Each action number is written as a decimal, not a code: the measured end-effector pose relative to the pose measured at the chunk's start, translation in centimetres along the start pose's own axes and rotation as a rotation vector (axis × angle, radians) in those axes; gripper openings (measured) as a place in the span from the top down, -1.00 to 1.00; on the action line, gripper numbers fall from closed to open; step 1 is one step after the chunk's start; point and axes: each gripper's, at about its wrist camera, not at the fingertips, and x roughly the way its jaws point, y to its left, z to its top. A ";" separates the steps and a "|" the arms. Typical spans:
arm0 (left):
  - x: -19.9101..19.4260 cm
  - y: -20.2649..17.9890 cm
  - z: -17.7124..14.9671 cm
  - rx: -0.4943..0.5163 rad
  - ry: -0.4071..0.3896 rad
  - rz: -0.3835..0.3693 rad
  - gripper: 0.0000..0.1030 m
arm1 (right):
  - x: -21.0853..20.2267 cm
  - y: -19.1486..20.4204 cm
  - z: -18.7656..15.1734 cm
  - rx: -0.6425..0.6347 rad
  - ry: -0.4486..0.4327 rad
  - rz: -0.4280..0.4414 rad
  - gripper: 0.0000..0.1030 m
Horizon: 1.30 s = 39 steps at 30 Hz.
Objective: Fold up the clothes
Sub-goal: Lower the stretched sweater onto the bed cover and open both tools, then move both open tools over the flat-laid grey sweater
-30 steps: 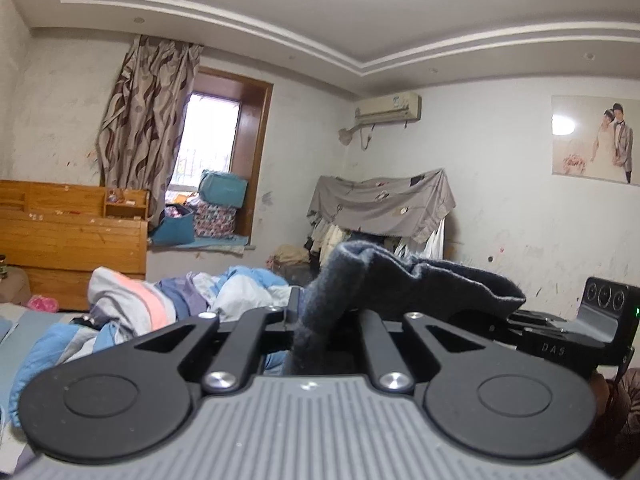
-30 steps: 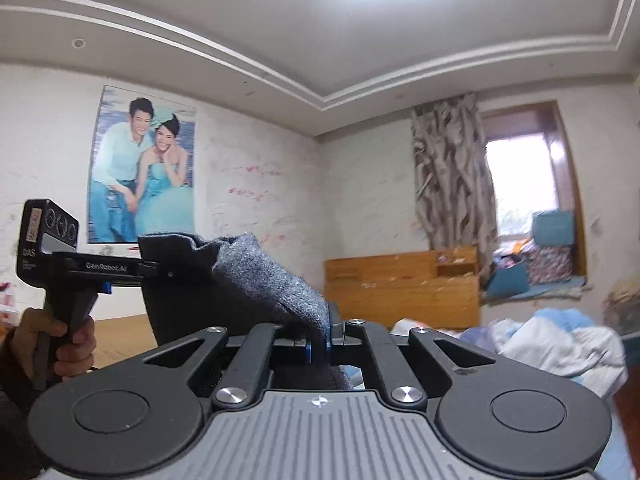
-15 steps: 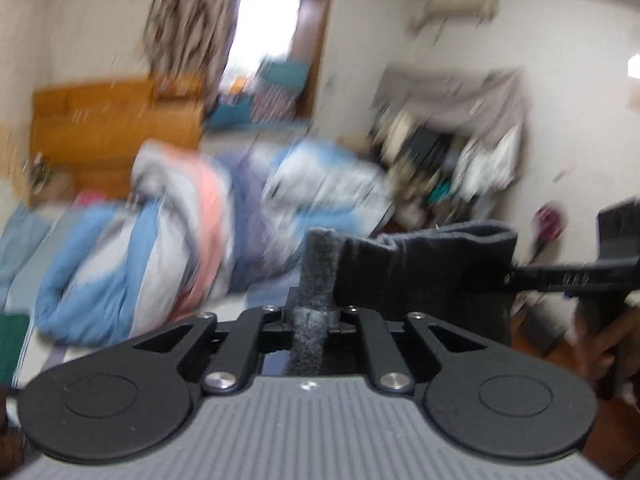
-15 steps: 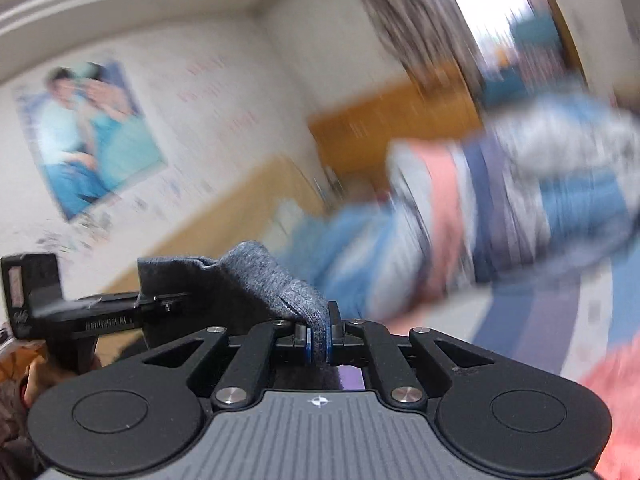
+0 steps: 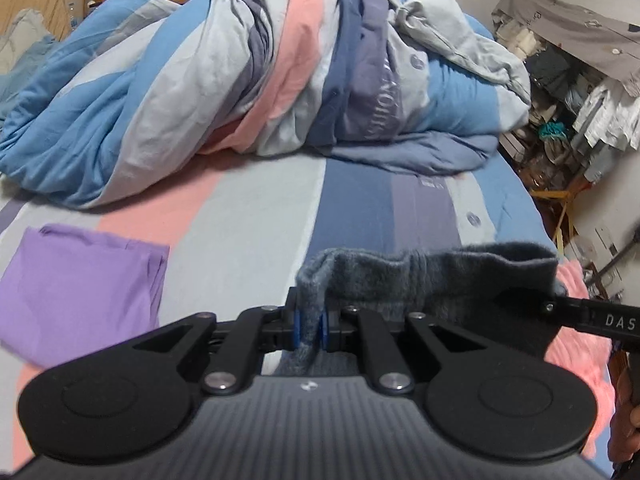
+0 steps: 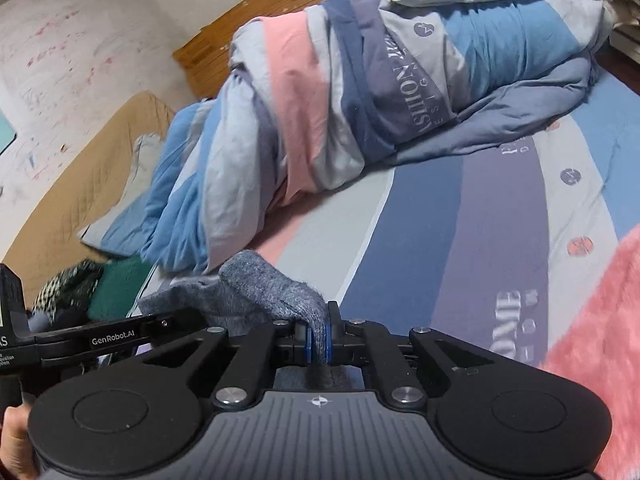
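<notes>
A dark grey knit garment (image 5: 424, 280) hangs stretched between my two grippers above the striped bedsheet (image 5: 256, 208). My left gripper (image 5: 310, 330) is shut on one edge of it. My right gripper (image 6: 319, 342) is shut on the other edge (image 6: 272, 292). The right gripper also shows at the right of the left wrist view (image 5: 592, 318), and the left gripper at the left of the right wrist view (image 6: 100, 338). Most of the garment hangs hidden below the grippers.
A folded purple garment (image 5: 80, 284) lies on the bed at the left. A bunched striped duvet (image 5: 280, 64) fills the far half of the bed. A pink fluffy cloth (image 6: 600, 320) lies at the right. Cluttered clothes racks (image 5: 580, 80) stand beyond the bed's right edge.
Both grippers have tilted down from facing the walls and ceiling to facing the bed, still holding the grey garment stretched between them.
</notes>
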 end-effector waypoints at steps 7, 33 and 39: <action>6.7 0.2 6.3 0.031 -0.057 -0.032 0.80 | 4.0 -0.9 3.0 -0.012 -0.037 -0.020 0.89; 3.9 5.6 -16.7 -0.127 0.390 0.028 -0.60 | -1.1 -7.9 -19.2 0.135 0.302 -0.245 0.03; 1.4 4.4 -19.8 -0.150 0.434 -0.002 -0.67 | -4.8 -8.3 -24.4 0.281 0.319 -0.201 0.03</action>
